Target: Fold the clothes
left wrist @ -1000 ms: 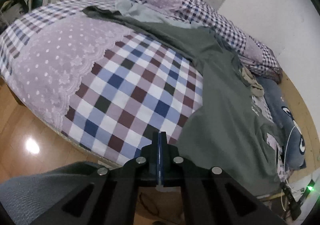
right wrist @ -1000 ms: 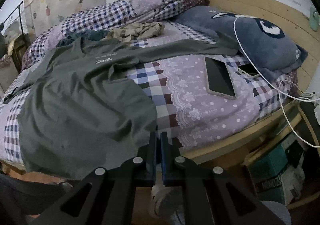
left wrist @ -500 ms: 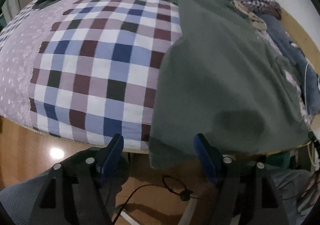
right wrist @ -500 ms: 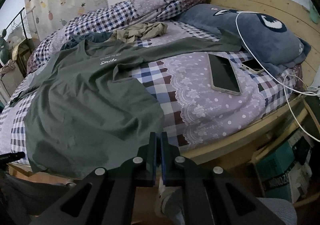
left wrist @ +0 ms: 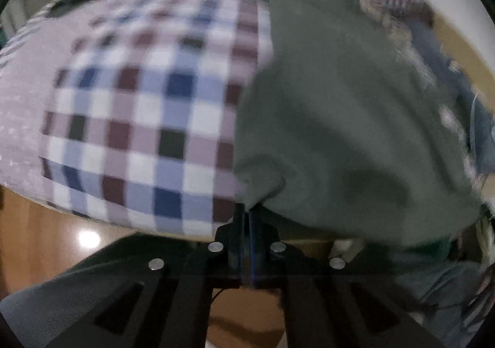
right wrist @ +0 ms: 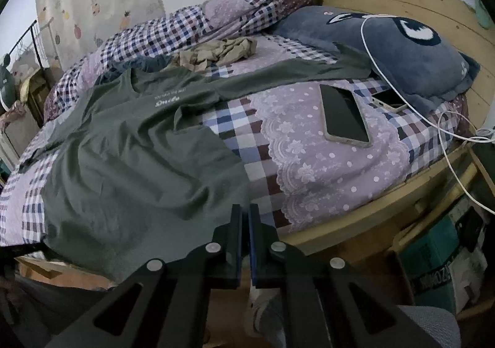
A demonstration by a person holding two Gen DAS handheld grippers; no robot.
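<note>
Green shirt (right wrist: 130,162) lay spread on the checked bedspread (right wrist: 309,162), hem over the bed's near edge — corner pinched in the clenched left gripper (left wrist: 246,211). Right gripper (right wrist: 245,218) clenched too, empty, just beside the hem. Phone (right wrist: 343,114) lay nearby.

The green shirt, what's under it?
The checked bedspread shows around the green shirt and runs under it. Anything else beneath the shirt is covered.

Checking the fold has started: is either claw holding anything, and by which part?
The left claw is shut on the green T-shirt at its bottom hem corner. The right claw is shut too, with nothing visibly between its fingers.
</note>
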